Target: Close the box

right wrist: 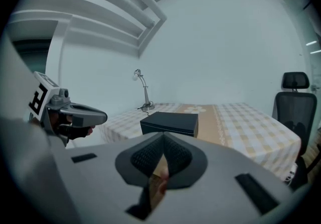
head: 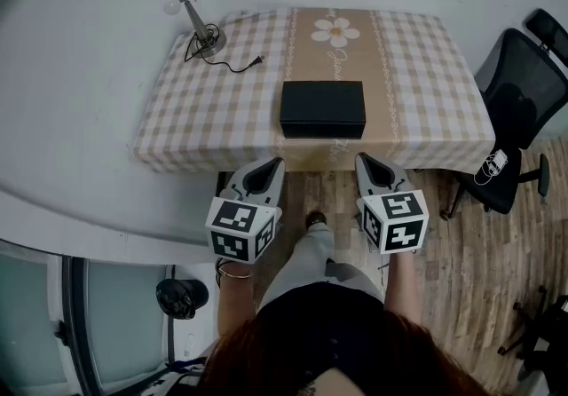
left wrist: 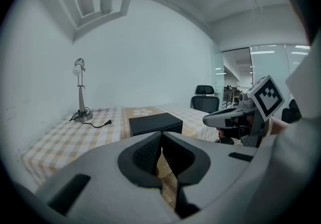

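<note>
Your left gripper (left wrist: 161, 135) has its two dark ribbed jaws pressed together at the tips, with nothing between them. Your right gripper (right wrist: 163, 137) is the same: jaws meeting at the tips, nothing held. You hold the two side by side at about the same height, apart from each other, both just short of the near edge of the table (head: 204, 114), over the wooden plank floor (head: 479, 270).

Straight ahead, between the lines of the two grippers and a little beyond their tips, sits the black rectangular box (head: 323, 106). It rests on the tan central strip of the beige-and-white checked tablecloth (head: 417, 83), close to the near edge. Its lid lies flat on top, and neither gripper touches it.

Farther on and off to the left of your left gripper, a silver desk lamp (head: 190, 16) stands upright at the far left corner of the table. Its black cord and plug (head: 238, 67) trail loose across the cloth.

Out to the right of your right gripper, beside the table's right end, stands a black mesh office chair (head: 516, 110).
</note>
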